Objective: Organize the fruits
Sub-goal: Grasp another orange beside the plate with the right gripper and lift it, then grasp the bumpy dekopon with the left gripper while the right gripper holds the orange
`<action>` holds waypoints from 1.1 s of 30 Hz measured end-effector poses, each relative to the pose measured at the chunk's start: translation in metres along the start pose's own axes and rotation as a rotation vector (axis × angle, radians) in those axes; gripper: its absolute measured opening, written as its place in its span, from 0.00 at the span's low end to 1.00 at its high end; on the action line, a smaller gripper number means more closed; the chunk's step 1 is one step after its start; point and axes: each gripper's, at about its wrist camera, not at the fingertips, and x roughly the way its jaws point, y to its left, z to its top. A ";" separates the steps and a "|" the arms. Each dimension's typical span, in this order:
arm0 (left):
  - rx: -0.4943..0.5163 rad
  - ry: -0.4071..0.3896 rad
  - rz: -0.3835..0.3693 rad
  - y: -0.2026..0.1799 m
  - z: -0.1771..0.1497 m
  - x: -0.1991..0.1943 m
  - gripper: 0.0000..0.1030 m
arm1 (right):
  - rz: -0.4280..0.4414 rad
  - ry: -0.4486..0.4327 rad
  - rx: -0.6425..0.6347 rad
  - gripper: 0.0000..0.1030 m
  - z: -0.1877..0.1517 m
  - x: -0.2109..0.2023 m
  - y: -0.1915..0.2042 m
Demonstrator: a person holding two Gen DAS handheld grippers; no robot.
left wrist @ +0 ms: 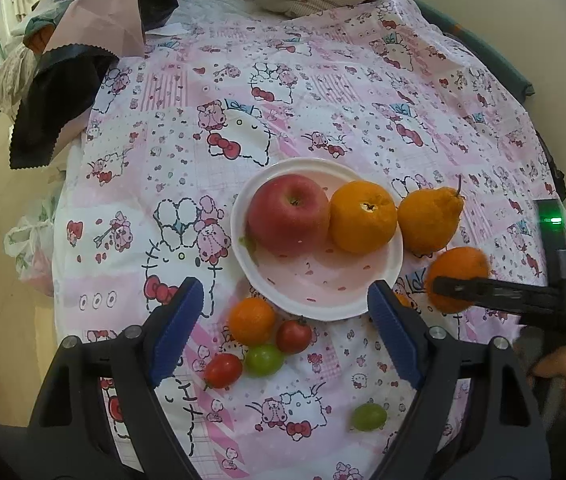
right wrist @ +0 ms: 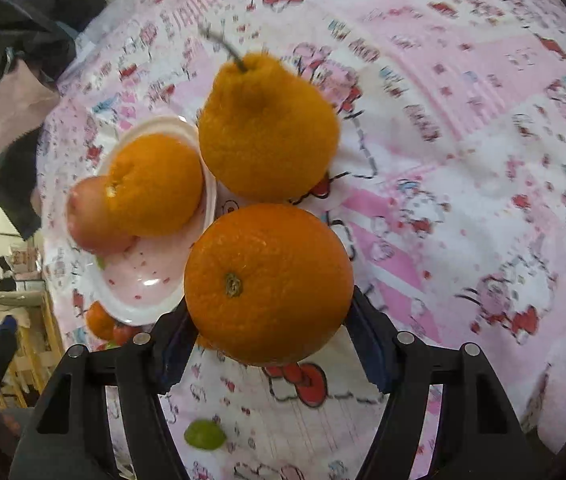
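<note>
Round orange (right wrist: 269, 282) filling right wrist view — right gripper (right wrist: 271, 344) pinching it between both pads, just beside stemmed orange (right wrist: 267, 128). Left gripper (left wrist: 285, 334) hanging spread wide over small tomatoes (left wrist: 293, 335) and tangerine (left wrist: 252, 320). Plate (left wrist: 315, 292) holding apple (left wrist: 287, 214) and navel orange (left wrist: 363, 216).

Left gripper (left wrist: 285, 328): two black arms tipped with blue ribbed pads (left wrist: 177, 330), jaws spread wide with nothing between them, pointing forward and down.

Right gripper (right wrist: 269, 344): jaws closed on an orange (right wrist: 269, 282), one blue pad pressed to each side of the fruit, which is carried clear of the surface. In the left wrist view the same gripper (left wrist: 449, 286) enters from the right edge, its fingers level and reaching leftward, slightly motion-blurred. The holding hand (left wrist: 563, 368) grips the handle at the lower right, partly cut off by the frame.
</note>
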 end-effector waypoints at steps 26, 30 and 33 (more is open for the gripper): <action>0.275 0.185 -0.045 -0.188 0.054 0.121 0.79 | 0.150 -0.321 0.304 0.70 0.016 -0.094 -0.110; 0.343 0.240 -0.021 -0.210 0.060 0.156 0.79 | 0.178 -0.306 0.327 0.70 0.019 -0.090 -0.118; 0.357 0.281 0.026 -0.215 0.061 0.177 0.82 | 0.210 -0.305 0.344 0.70 0.019 -0.090 -0.123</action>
